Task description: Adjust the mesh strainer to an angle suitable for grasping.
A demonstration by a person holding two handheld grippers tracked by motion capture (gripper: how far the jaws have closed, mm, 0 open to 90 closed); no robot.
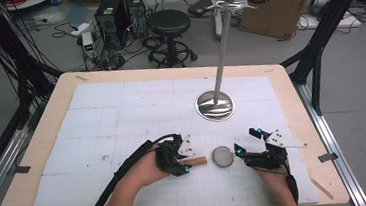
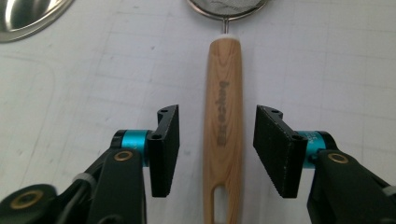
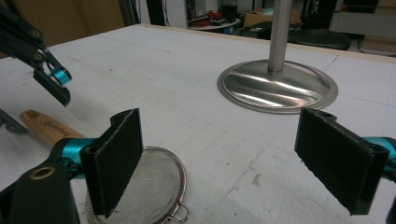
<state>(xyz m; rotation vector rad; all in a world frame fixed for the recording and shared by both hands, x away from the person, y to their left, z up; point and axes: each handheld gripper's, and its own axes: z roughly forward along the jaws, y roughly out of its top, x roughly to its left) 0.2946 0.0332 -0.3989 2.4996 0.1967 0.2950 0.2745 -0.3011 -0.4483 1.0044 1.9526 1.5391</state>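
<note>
**Strainer handle between open left tongs**

The left tongs [image 2: 217, 149] stand open astride the mesh strainer's [image 1: 222, 156] wooden handle [image 2: 223, 126], not touching it. The right tongs [image 3: 233, 158] gape wide, empty, just beside the strainer's mesh bowl on the worktop [image 1: 121, 113].

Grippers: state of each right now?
Left gripper: open, jaws astride the strainer handle, not clamped.
Right gripper: open, holding nothing, beside the strainer mesh.
</note>
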